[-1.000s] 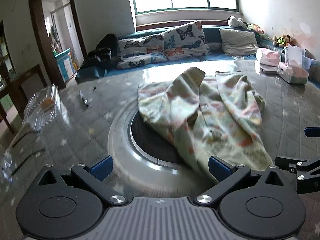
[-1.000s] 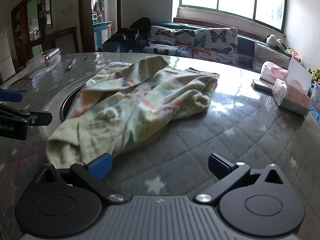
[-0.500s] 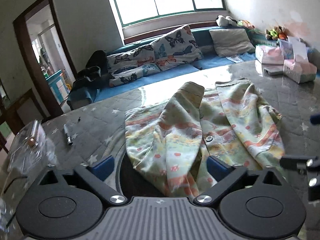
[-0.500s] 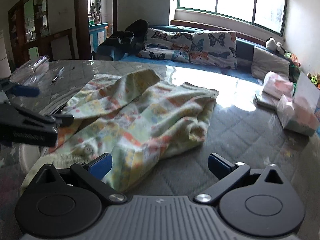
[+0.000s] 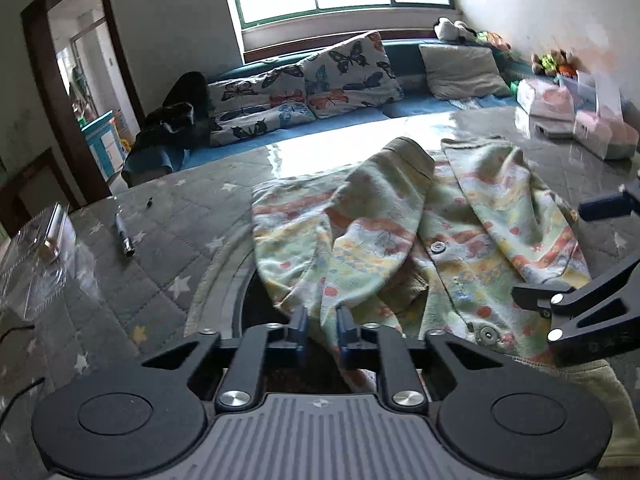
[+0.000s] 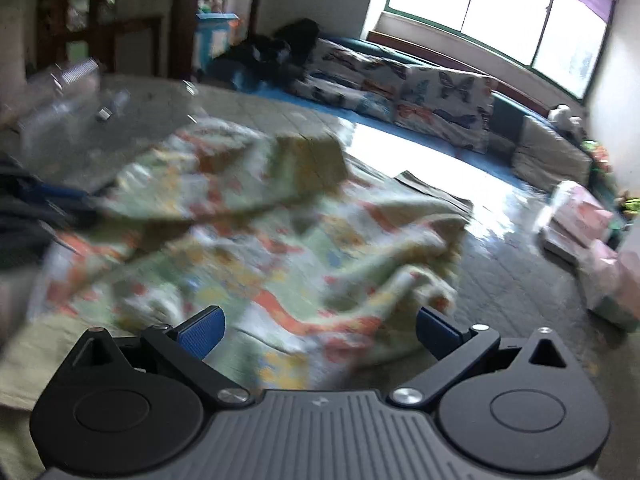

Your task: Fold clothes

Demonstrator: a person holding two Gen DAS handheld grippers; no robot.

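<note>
Left gripper (image 5: 321, 330) is pinching the near hem of the jacket (image 5: 404, 240), which is lying crumpled over the table's (image 5: 168, 248) round inset, likely to spread it; right gripper (image 6: 318, 330) is hovering spread over the jacket's near edge.

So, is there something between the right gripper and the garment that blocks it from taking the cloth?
Nothing visible blocks it. The right gripper is open, with the patterned garment lying directly between and ahead of its fingers. The left gripper is off to the side, already shut on the garment's near edge. The right wrist view is blurred.
</note>
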